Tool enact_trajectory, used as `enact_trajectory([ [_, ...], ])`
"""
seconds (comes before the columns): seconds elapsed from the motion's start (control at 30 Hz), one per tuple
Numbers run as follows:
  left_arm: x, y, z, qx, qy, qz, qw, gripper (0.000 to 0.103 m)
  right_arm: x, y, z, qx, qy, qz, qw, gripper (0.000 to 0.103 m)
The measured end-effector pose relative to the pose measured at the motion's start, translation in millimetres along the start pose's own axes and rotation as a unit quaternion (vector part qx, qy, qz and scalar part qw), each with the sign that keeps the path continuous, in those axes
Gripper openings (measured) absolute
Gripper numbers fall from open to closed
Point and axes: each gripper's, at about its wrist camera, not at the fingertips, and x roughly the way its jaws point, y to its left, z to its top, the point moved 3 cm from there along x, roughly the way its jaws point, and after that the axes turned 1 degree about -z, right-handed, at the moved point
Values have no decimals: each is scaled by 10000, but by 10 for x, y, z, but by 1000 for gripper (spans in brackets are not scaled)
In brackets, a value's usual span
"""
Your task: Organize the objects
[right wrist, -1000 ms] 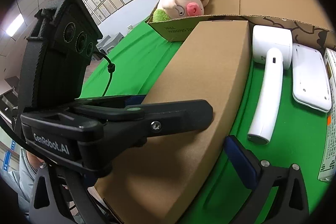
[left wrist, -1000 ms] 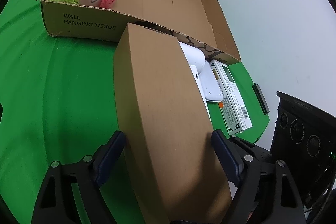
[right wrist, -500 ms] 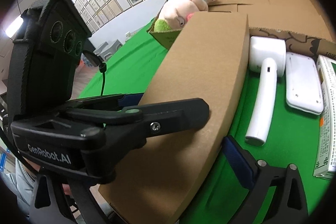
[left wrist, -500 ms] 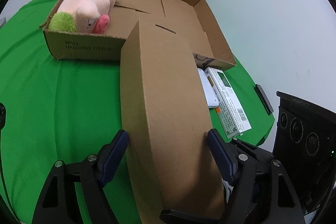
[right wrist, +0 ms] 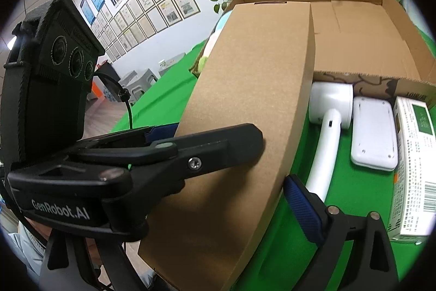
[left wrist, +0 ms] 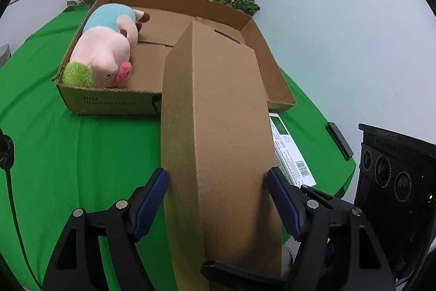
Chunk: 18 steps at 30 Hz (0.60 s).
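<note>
While the left tongs (left wrist: 216,192) pinched the long box (left wrist: 218,127) across its width at lower centre, the box's far end reached over the near edge of the open carton (left wrist: 114,101). A plush pig (left wrist: 106,53) filled the carton's upper-left corner; bare floor lay to its right. In the right view, the right tongs (right wrist: 272,176) gripped the same box. A white handheld device (right wrist: 327,127), a white case (right wrist: 373,132) and a printed packet (right wrist: 414,154) lay on the green desk (right wrist: 354,187) at right, just beside the carton's edge.
</note>
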Motion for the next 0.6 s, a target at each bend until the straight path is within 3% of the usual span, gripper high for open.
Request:
enact_trajectory([
  [0.6,-191,-173,426,230,-514,-47,9984,72,-257,18,277,-294,-453,-176,9984,94],
])
